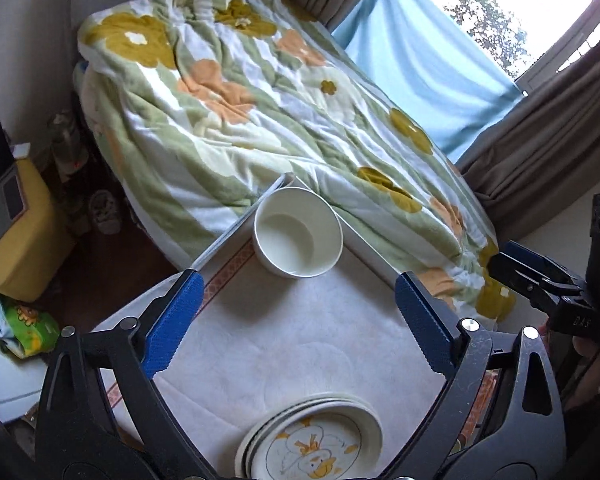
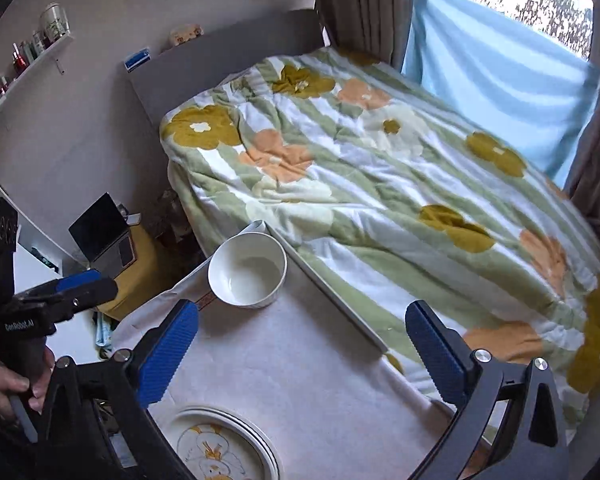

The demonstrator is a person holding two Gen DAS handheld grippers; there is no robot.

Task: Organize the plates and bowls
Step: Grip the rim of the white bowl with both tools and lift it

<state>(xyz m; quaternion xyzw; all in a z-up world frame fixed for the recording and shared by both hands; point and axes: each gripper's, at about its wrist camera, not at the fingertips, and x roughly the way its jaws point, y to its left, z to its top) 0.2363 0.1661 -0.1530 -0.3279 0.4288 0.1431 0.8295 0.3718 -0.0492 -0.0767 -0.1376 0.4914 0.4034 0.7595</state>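
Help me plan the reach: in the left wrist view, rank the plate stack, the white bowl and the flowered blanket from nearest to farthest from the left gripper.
1. Plate stack: bottom edge, under the gripper.
2. White bowl: table's far corner.
3. Flowered blanket: on the bed beyond the table.

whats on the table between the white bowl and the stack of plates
Nothing: only bare white tablecloth lies between the bowl and the plates, clearest in the left wrist view.

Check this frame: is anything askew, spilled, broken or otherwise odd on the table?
Nothing is spilled or broken. The plates are stacked unevenly, with their rims offset. The bowl sits upright and empty at the table's far corner, close to the edges beside the bed. Neither gripper holds anything.
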